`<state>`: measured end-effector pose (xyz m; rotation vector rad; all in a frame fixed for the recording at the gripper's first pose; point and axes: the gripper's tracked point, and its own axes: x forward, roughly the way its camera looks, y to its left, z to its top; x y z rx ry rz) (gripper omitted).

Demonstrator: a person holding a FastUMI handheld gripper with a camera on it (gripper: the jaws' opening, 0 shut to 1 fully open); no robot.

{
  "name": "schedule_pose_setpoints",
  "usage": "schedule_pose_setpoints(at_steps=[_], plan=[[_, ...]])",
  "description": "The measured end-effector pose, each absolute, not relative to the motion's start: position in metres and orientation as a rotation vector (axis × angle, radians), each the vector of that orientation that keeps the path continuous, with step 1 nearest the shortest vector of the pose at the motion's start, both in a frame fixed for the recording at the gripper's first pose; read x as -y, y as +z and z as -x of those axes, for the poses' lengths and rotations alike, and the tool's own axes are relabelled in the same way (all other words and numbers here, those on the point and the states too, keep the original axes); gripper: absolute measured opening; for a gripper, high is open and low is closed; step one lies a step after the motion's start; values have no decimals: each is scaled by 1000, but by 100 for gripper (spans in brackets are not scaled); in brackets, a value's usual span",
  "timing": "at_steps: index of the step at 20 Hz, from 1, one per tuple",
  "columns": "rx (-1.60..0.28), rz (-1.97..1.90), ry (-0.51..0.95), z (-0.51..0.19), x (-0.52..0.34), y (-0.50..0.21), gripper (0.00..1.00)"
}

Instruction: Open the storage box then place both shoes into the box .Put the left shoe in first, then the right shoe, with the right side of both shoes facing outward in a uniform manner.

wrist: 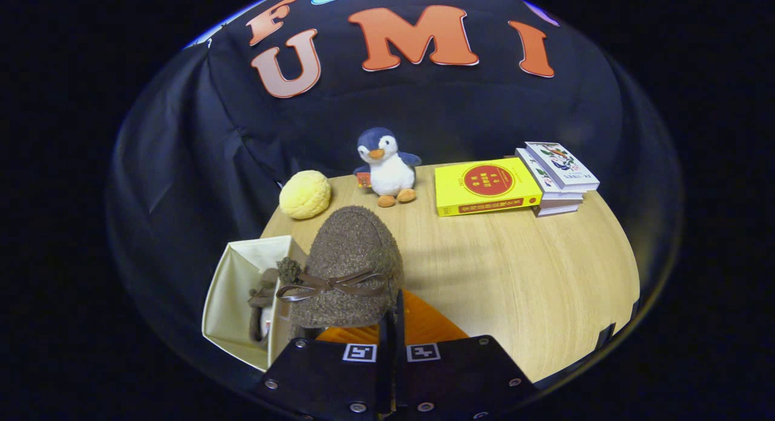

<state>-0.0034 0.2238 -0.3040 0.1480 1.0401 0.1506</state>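
A brown fuzzy shoe [348, 263] with a brown bow hangs just ahead of my fingers, its toe pointing away from me. My gripper [392, 333] is shut on the shoe's rear edge. The cream storage box [233, 288] stands open just left of the fingers, beside the held shoe. A second brown shoe [261, 306] lies inside the box, partly hidden by the box wall and the held shoe.
On the wooden table [514, 275] a yellow round plush [305, 194], a penguin toy [386, 165], a yellow book [486, 186] and a stack of white books [558, 175] line the far edge. An orange ribbed surface [424, 324] shows under the fingers.
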Motion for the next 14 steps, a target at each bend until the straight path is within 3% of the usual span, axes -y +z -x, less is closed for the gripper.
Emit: schedule_pose_setpoints(at_steps=[8, 14], plan=[[-1067, -113, 278, 3, -352, -294, 4], [-1110, -39, 287, 11, -391, -320, 4]])
